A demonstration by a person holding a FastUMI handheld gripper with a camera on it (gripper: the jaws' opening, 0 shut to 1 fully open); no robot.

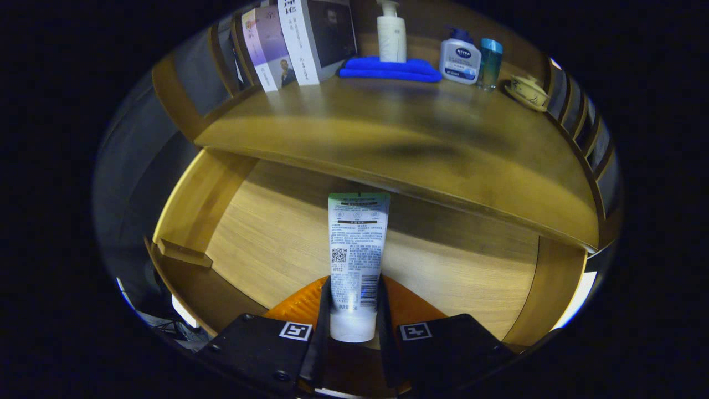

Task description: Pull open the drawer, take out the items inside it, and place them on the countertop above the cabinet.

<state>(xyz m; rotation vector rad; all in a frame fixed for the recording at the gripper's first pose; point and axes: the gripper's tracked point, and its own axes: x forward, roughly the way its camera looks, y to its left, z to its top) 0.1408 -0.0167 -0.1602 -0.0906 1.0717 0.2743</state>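
Jaws clamped on flat plastic tube (354, 266) | over open wood-grain drawer (266, 233) | glossy wooden countertop (399, 133) beyond

The wooden countertop (399, 127) is carrying books (299, 41), a folded blue towel (388, 69) under a pump bottle (391, 33), a lotion bottle (460, 58), a teal container (490, 61) and a teacup (529, 91).

Slatted wooden rail (579, 119) edging cabinet; grey floor (124, 183) beside; dim light.

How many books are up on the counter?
3, maybe more hidden: books leaning together at the countertop's far end, beside the blue towel, well beyond the tool gripping the tube.
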